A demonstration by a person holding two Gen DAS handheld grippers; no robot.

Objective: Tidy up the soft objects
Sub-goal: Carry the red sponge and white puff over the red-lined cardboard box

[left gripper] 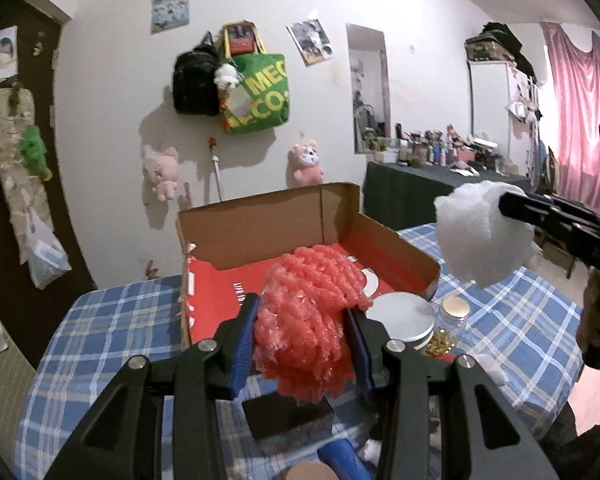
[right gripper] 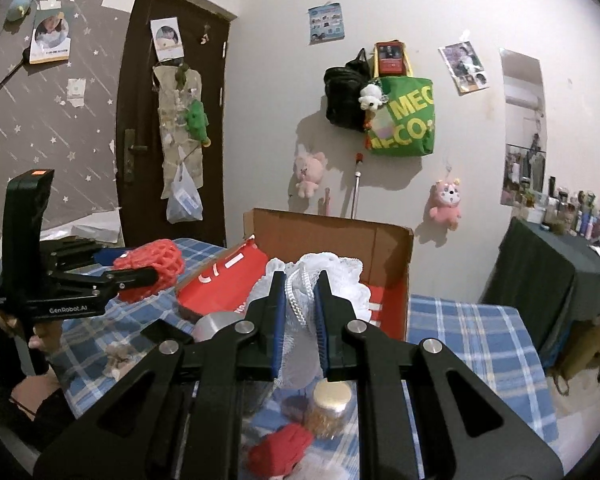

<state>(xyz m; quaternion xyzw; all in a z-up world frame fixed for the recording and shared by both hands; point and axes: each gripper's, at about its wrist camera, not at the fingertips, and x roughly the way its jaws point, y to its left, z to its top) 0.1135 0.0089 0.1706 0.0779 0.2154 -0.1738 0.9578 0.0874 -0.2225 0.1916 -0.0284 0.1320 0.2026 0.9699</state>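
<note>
My left hand-held gripper (left gripper: 300,336) is clamped on a bundle of pink foam netting (left gripper: 312,304), the blue pads pressing it from both sides, so the bundle bulges above and hangs below the fingers. It is lifted clear of the worktop (left gripper: 100,320), which wears a blue plaid cloth. Just ahead of this hand-held gripper sits an open cardboard box (left gripper: 268,216) with a red inside, its far flap standing up. To the right of the fingers, on the cloth, a round silver tin (left gripper: 404,316) stands beside a small jar with a gold lid (left gripper: 454,308).

My right hand-held gripper (right gripper: 300,304) is nearly closed on a white foam net sleeve (right gripper: 324,272), pinching its middle so the frilly mesh fans out beyond the fingertips. From the left camera the same white puff (left gripper: 480,236) shows held up in the air, to the right of the box and above the worktop. The box lies straight ahead of this hand-held gripper, and the gold-lidded jar (right gripper: 332,400) sits below its fingers, with a red soft lump (right gripper: 280,448) nearer still on the cloth. My left hand-held gripper (right gripper: 140,276) appears off to the left with the pink netting (right gripper: 152,264).
</note>
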